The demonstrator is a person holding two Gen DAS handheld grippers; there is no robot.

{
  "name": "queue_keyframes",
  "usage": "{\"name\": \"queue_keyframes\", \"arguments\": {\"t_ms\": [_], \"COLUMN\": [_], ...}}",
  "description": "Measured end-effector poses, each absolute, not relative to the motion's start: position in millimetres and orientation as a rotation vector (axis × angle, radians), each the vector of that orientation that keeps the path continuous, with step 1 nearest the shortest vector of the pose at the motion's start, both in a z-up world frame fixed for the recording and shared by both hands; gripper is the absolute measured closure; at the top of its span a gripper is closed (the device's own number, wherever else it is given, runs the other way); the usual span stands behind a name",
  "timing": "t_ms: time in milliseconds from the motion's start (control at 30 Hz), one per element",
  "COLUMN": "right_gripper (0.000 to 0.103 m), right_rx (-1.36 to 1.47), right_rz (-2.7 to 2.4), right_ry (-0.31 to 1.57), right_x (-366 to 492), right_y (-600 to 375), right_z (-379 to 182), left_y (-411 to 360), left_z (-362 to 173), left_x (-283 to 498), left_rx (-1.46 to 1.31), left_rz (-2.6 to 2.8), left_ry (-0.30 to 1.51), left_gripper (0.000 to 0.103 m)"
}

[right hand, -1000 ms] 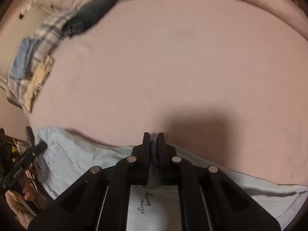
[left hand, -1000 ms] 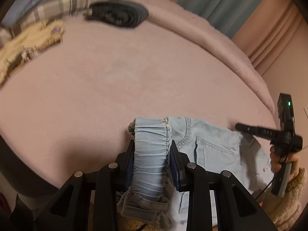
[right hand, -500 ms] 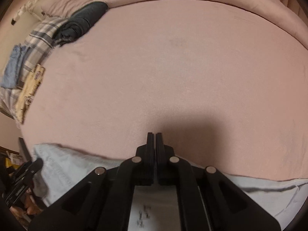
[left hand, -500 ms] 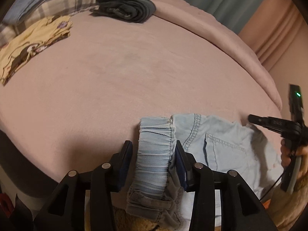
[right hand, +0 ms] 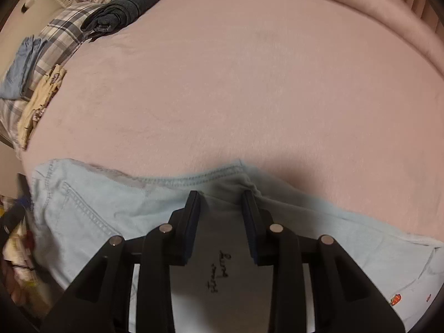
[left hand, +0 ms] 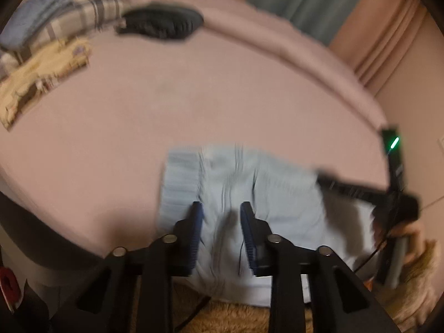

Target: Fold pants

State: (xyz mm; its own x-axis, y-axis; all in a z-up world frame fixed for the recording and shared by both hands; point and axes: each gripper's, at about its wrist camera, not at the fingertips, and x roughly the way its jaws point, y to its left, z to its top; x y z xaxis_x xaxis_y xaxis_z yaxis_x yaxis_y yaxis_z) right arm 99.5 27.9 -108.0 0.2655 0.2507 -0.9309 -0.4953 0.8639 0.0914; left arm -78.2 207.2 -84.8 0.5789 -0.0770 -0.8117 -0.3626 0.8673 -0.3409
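Observation:
Light blue denim pants [left hand: 277, 194] lie spread along the near edge of the pink bed [left hand: 194, 97]. Their elastic waistband [left hand: 180, 183] rests on the bed just left of my left gripper [left hand: 222, 219]. This view is blurred; the left jaws are closing with pale denim in the gap, and no firm pinch shows. My right gripper [right hand: 220, 208] hovers over the pants [right hand: 97, 202] near a stitched edge. Its jaws are opening, and the cloth lies beneath them untouched. In the left wrist view the right gripper [left hand: 324, 179] reaches in from the right over the denim.
Folded clothes sit at the far left of the bed: a dark grey garment [right hand: 130, 5], plaid cloth [right hand: 63, 33], a blue piece [right hand: 19, 72] and a yellow piece [left hand: 41, 75]. A rolled pink duvet [left hand: 291, 55] lines the far edge. Tan fuzzy fabric [left hand: 236, 316] shows below the bed edge.
My left gripper has let go of the elastic waistband and shifted right over the seat of the pants. The right gripper, shut before, has opened and sunk toward the cloth.

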Motion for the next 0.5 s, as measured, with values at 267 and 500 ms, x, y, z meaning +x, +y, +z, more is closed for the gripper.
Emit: {"name": "queue_keyframes", "arguments": {"t_ms": [267, 500], "right_gripper": [0.071, 0.071], "right_rx": [-0.246, -0.23], "right_rz": [0.487, 0.489], "right_ry": [1.183, 1.179], "right_x": [99.5, 99.5], "right_y": [33.1, 34.1], "right_z": [-107.6, -107.5], "left_y": [209.2, 204.0], "left_z": [-108.1, -101.3], "left_x": [-87.1, -88.3], "left_rx": [-0.503, -0.51], "left_rz": [0.226, 0.239], "left_ry": [0.982, 0.995], "left_gripper": [0.089, 0.089]}}
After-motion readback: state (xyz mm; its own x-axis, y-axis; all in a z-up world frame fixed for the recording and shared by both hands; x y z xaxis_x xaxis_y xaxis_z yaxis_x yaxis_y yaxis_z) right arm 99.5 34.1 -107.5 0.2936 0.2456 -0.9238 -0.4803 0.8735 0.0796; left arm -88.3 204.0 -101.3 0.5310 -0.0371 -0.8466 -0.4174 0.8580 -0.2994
